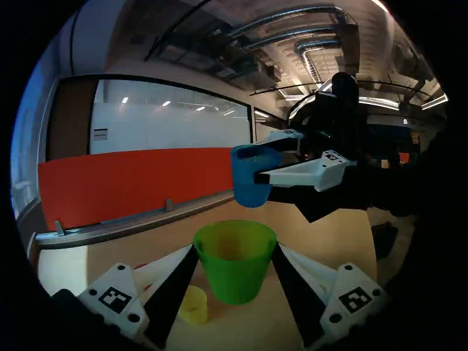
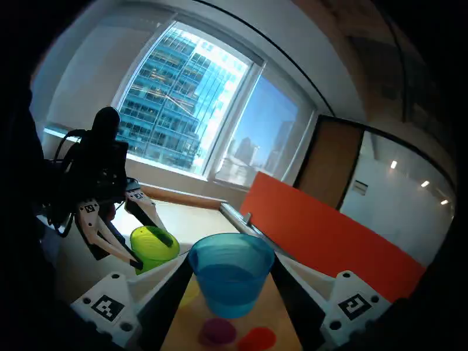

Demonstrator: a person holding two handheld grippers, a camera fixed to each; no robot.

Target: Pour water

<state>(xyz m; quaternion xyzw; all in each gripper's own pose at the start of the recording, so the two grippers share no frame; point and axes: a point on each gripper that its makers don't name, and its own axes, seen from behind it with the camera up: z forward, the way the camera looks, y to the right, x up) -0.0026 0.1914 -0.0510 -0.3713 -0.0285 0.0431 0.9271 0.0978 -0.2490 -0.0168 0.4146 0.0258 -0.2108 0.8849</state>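
The main risk is a miss. The blue cup [image 1: 253,175] hangs higher than the green cup [image 1: 235,266] and, in the left gripper view, a little beyond it rather than over its mouth. Tipped from there, the water [image 2: 231,276] would likely land on the table [image 1: 333,234] or run down the green cup's outer wall. Both cups look lifted clear of the table, so neither is steadied, and a small wobble on either side shifts the aim. A quick tilt could throw the water past the far rim. The cups look like thin plastic, so I judge that a hard squeeze could buckle one. A loose grip could let it turn as the weight moves. The yellow cup [image 1: 194,305] stands on the table just below and could catch stray drops.

The left gripper [image 1: 234,251] points forward and about level, its 2 fingers pressed on opposite sides of the green cup. That cup sits upright, and I see no water in it. The right gripper [image 2: 231,260] is clamped the same way on the blue cup, which is upright and about half full. In the left gripper view the right gripper reaches in from the right, fingers aimed leftward. The pour is not yet begun.
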